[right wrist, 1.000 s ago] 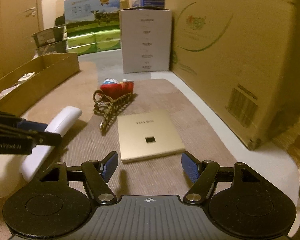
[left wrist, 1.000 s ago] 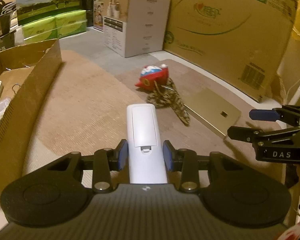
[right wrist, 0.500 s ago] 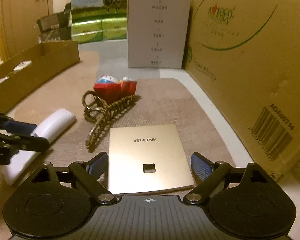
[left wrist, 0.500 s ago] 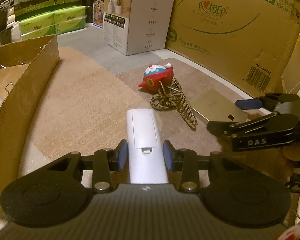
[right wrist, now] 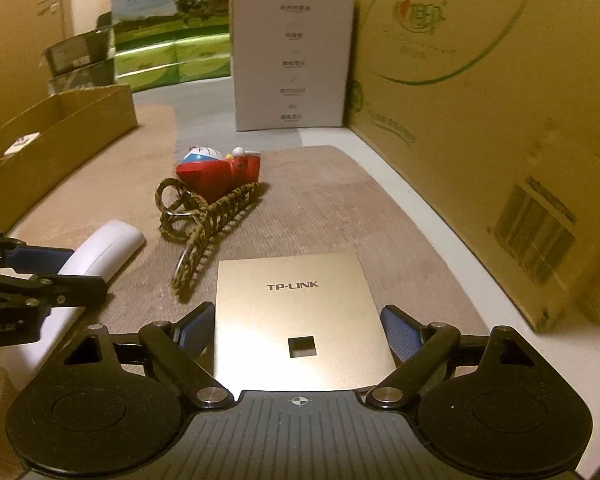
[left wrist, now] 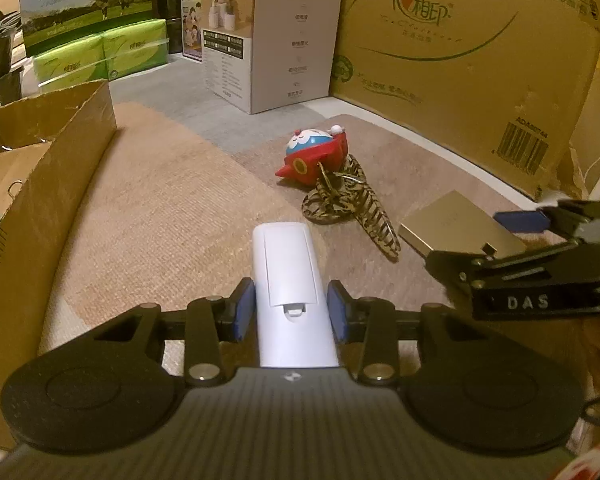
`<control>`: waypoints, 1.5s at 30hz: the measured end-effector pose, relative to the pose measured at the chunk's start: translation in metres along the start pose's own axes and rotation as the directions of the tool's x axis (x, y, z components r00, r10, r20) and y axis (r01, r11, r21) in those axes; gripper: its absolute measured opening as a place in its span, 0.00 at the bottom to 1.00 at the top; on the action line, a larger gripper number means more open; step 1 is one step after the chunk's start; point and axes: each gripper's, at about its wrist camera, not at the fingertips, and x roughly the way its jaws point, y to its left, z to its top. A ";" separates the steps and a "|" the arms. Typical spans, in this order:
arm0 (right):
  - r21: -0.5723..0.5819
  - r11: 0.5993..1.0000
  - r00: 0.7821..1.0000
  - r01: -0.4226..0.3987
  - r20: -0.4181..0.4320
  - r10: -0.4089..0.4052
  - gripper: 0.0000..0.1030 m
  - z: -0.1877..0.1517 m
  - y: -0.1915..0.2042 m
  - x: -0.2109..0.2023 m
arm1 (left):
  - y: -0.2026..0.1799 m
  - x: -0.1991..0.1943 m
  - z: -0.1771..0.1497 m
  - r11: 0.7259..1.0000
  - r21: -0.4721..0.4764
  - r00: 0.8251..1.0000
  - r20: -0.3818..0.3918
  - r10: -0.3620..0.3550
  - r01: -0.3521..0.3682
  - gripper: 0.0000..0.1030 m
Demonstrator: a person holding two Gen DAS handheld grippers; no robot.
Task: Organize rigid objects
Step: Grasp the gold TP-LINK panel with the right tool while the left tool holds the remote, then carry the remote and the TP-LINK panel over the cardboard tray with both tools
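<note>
White plastic remote [left wrist: 290, 280] is pinched between the blue pads of the left hand-held gripper [left wrist: 290, 310], back side up with the battery cover showing, and its far end sticks out over the beige mat [left wrist: 148, 216] toward the middle. Over on the right, the right hand-held gripper [right wrist: 298, 330] has its fingers spread wide on either side of the gold TP-LINK box [right wrist: 300, 312], which lies flat near the mat's near right edge; its jaws have just been opening and the pads don't look like they're touching the box sides yet. Just past the box toward the mat's centre there's a leopard-print hair claw [right wrist: 198, 220], and a red and blue cartoon toy [right wrist: 216, 170] right behind it, touching or nearly so. Along the mat's left edge sits an open cardboard box [left wrist: 52, 200] with some small stuff inside I can't make out. A white carton [right wrist: 292, 60] and a big brown shipping carton [right wrist: 480, 100] stand beyond the far and right edges.
</note>
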 end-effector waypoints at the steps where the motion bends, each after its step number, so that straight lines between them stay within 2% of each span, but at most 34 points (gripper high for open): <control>1: 0.011 1.000 1.000 0.007 0.005 -0.007 0.85 -0.003 0.002 -0.004 | 0.001 -0.001 -0.001 1.000 0.003 1.000 0.000 -0.005 0.005 0.34; 12: 0.170 0.985 0.997 0.017 0.067 -0.029 0.85 -0.024 0.022 -0.049 | 0.010 -0.038 -0.017 0.998 0.062 1.000 0.012 -0.029 0.028 0.34; 21: 0.209 0.978 0.994 0.017 0.106 -0.040 0.85 -0.024 0.049 -0.077 | 0.027 -0.066 -0.015 0.998 0.054 0.998 0.049 -0.036 0.034 0.33; 45: 0.166 0.986 0.977 0.004 0.209 -0.039 0.85 0.013 0.102 -0.116 | 0.066 -0.132 0.008 0.999 0.029 0.985 0.166 -0.043 0.038 0.33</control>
